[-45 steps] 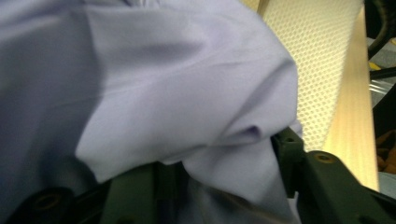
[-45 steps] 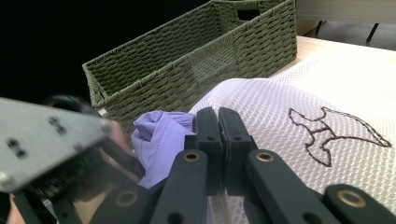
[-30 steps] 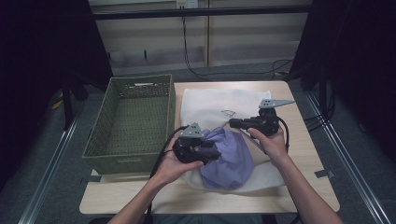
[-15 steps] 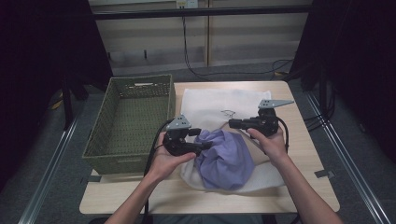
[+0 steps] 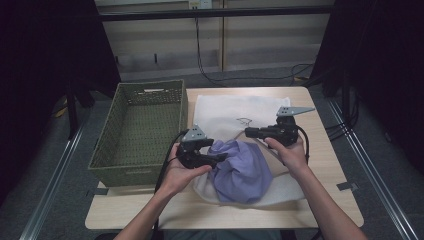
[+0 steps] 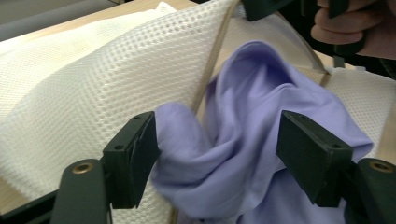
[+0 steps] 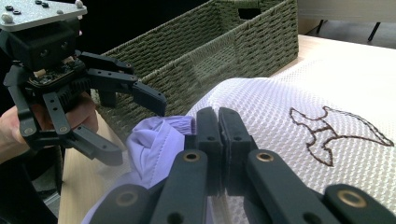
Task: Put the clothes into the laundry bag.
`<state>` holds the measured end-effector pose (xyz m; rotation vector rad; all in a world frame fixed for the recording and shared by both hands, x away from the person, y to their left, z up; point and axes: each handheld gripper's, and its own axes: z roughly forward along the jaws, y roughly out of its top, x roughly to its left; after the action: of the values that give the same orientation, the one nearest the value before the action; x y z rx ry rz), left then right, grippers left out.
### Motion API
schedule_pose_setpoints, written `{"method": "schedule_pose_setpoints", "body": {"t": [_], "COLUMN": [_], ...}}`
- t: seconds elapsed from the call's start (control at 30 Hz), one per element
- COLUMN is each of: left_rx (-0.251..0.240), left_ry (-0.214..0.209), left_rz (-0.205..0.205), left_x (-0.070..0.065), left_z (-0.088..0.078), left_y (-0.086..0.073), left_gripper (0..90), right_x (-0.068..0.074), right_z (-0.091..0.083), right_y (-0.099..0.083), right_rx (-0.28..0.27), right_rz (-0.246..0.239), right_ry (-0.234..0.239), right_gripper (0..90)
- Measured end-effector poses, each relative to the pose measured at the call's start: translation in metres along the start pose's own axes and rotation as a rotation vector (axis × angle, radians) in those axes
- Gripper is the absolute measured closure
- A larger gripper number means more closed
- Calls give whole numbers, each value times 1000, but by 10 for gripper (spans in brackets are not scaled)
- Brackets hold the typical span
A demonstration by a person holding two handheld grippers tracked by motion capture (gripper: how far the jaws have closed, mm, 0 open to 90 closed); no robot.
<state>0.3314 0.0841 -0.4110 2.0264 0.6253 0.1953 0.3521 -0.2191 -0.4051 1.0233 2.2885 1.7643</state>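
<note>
A crumpled purple garment (image 5: 242, 170) lies partly inside a white mesh bag (image 5: 225, 107) on the table. My left gripper (image 5: 220, 159) is at the garment's left side. In the left gripper view its jaws have just been opening; my left gripper (image 6: 217, 158) stands open with a fold of the purple garment (image 6: 261, 93) loose between the pads. My right gripper (image 5: 247, 132) is above the garment's far edge. Seen in its own view, my right gripper (image 7: 217, 122) is shut on the rim of the white mesh bag (image 7: 280, 107), holding it up.
A green woven basket (image 5: 145, 125) stands at the left of the wooden table (image 5: 320, 195), close to my left hand. The bag carries a small brown stitched mark (image 7: 331, 130). Cables hang by the wall behind the table.
My left gripper has drawn back a little to the left off the top of the purple garment, and its jaws have opened. The right gripper has stayed put.
</note>
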Motion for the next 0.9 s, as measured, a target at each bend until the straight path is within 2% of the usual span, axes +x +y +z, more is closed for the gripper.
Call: {"method": "schedule_pose_setpoints", "body": {"t": [0.13, 0.2, 0.27, 0.3, 0.33, 0.37, 0.4, 0.47, 0.5, 0.53, 0.67, 0.83, 0.87, 0.9], "left_rx": [2, 19, 30, 49, 44, 44, 41, 38, 36, 36, 53, 74, 81, 93], "left_ry": [11, -3, -13, -8, -12, -12, -47, -64, -81, -81, -99, -87, -78, -67], "left_rz": [-21, -28, -24, -8, 12, 12, 59, 58, 53, 53, 74, 70, 62, 70], "left_x": [4, 4, 2, -2, -4, -4, -8, -10, -11, -11, -18, -19, -18, -16], "left_z": [-1, 1, 3, 6, 7, 7, 9, 11, 12, 12, 23, 30, 32, 36], "left_y": [-2, -4, -5, -5, -5, -5, -3, -1, -1, -1, -1, -5, -6, -8], "left_gripper": [264, 293, 391, 457, 509, 578, 640, 732, 752, 778, 802, 785, 767, 751], "right_x": [0, 0, 1, 1, 1, 1, 1, 1, 1, 2, 2, 3, 3, 3], "right_z": [0, 0, 0, 0, 0, 0, 0, 0, 0, 0, 2, 2, 1, 1], "right_y": [0, 0, 0, 0, 0, 0, 1, 1, 1, 1, 1, 1, 1, 1], "right_rx": [1, 1, 0, 0, 1, 1, -1, -1, -2, -1, 4, 5, 5, 4], "right_rz": [-2, -2, -1, -1, -1, 0, 0, 0, -3, 0, -4, -6, -7, -6], "right_ry": [0, 0, 1, 1, -1, -1, 1, 2, 3, 2, 4, 6, 5, 5], "right_gripper": [885, 885, 885, 885, 885, 885, 885, 885, 885, 885, 885, 885, 885, 885]}}
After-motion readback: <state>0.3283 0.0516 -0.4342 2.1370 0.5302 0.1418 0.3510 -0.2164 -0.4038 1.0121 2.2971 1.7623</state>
